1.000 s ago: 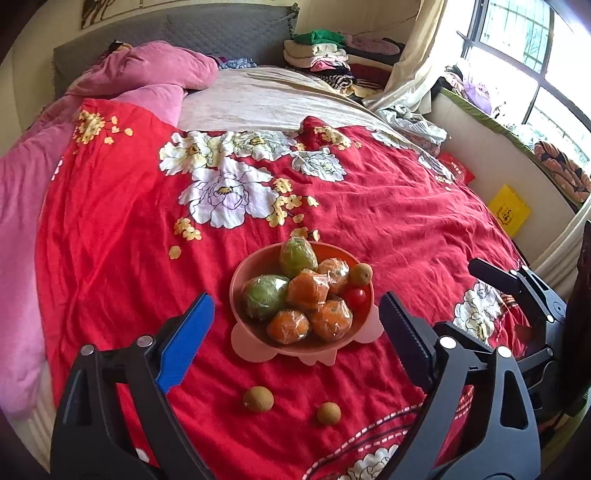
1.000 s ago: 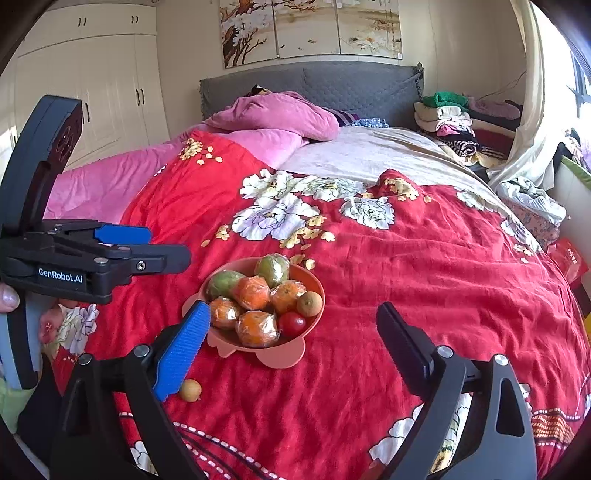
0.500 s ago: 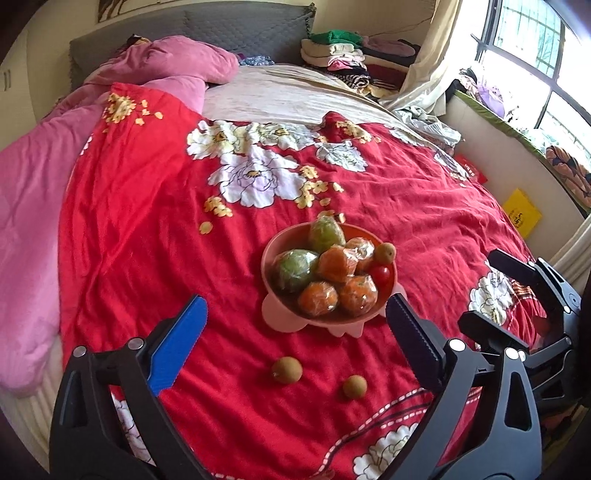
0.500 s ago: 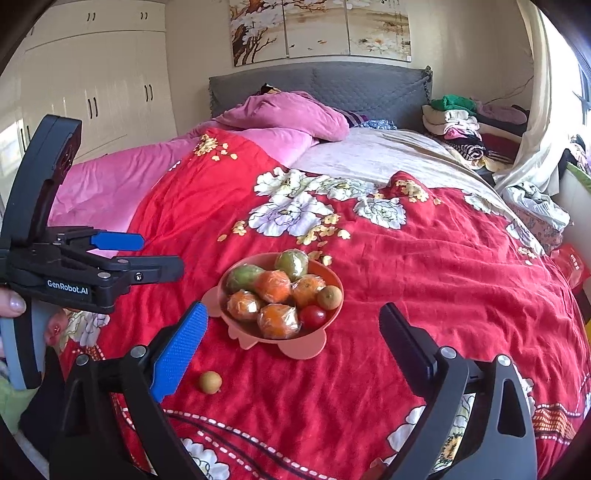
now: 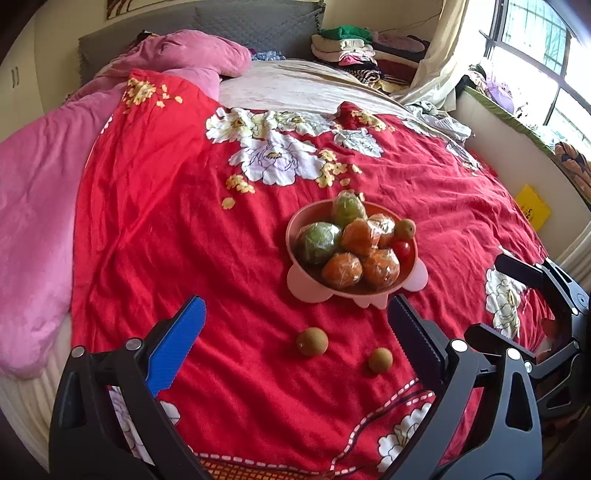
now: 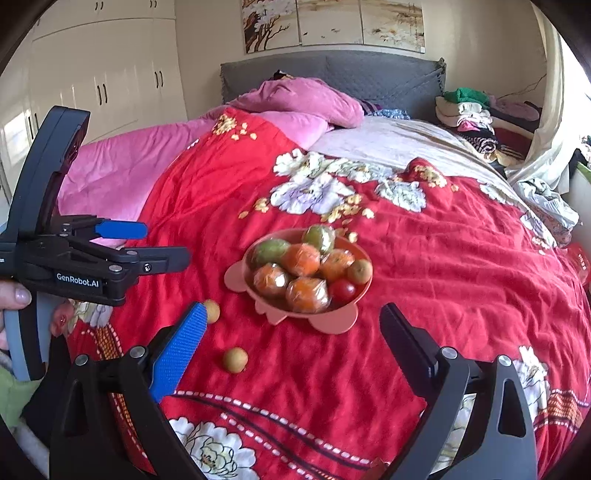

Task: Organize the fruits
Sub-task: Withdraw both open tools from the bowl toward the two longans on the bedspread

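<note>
- "GenRobot.AI" reads on the left gripper (image 6: 162, 243), frame left; its jaws have just been opening, nothing between.
- Right gripper (image 6: 291, 332): released, empty.
- Bowl (image 6: 343, 317) of fruits mid-frame; two loose fruits (image 6: 235, 359) below-left.

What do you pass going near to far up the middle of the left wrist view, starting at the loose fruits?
Two small brown fruits → pink fruit bowl → white flower print → grey headboard.

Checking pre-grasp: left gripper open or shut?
Open. The left gripper has just been opening; its jaws stand wide apart, nothing between them, two loose fruits on the bedspread ahead.
</note>
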Demonstrator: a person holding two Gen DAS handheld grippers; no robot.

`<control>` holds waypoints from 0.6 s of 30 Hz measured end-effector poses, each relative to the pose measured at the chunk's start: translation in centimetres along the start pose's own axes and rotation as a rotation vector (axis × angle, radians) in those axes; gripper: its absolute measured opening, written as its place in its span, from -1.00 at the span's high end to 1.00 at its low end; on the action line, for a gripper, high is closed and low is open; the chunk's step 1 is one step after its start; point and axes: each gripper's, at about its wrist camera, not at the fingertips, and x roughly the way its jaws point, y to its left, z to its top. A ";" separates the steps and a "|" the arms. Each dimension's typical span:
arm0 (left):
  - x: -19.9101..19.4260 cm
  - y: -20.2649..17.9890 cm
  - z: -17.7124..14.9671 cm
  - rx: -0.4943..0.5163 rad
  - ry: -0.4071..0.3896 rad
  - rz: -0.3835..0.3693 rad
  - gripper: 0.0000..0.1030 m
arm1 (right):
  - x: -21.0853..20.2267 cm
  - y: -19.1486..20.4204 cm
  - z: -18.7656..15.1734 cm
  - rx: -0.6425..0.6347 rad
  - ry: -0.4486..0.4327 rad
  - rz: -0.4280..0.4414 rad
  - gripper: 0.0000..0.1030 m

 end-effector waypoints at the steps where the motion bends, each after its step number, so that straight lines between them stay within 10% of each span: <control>1: 0.1 0.1 -0.2 -0.003 0.005 0.000 -0.80 | 0.1 0.1 -0.1 -0.003 0.005 0.001 -0.83; 18: 1.2 0.2 -3.4 -0.008 0.051 0.001 -0.80 | 1.2 2.0 -1.8 -0.019 0.060 -0.005 -0.84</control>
